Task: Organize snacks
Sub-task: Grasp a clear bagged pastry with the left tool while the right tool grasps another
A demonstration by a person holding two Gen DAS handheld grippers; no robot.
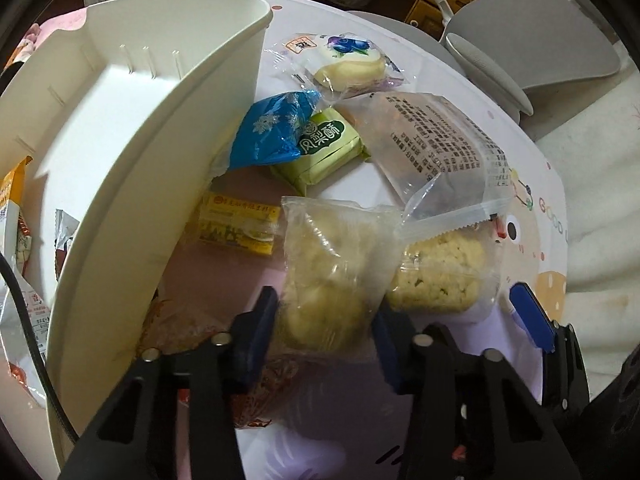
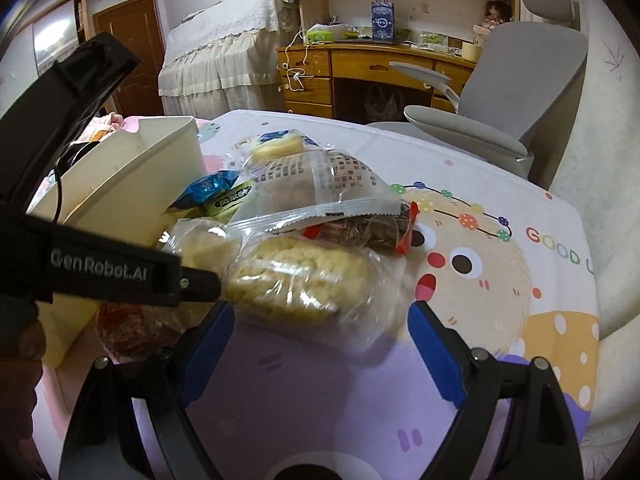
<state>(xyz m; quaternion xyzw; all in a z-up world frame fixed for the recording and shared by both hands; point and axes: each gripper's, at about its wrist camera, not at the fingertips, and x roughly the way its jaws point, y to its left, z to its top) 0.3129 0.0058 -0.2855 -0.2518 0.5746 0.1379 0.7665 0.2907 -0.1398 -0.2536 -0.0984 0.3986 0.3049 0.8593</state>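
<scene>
My left gripper [image 1: 324, 320] is clamped on a clear packet of pale cookies [image 1: 332, 264]: both blue pads press the lower part of the bag from either side. The packet's long axis runs away from me, up the left wrist view, with its crimped top end pointing toward the middle of the table [image 2: 500, 320]. Whether it rests on the cartoon-print cloth or is already lifted I cannot tell.

Just to the right of it lies a second clear packet, a rice-cracker packet [image 2: 304, 280], its long axis lying across the view. My right gripper [image 2: 322, 316] is released, fingers spread wide on either side of the near end of that cracker packet without pressing it. The left tool's black body crosses the left side of the right wrist view and touches the cracker bag's left edge.

Behind these, toward the far edge of the table, a clear bag with printed text [image 1: 436, 140] overlaps the cracker packet's top. Further on sit a green square pastry [image 1: 320, 152], a blue wrapper [image 1: 268, 136] partly over it, a blueberry-print cake [image 1: 352, 64] and a small yellow box [image 1: 236, 224].

The white bin [image 1: 132, 152] stands along the table's left side, touching the blue wrapper.
</scene>
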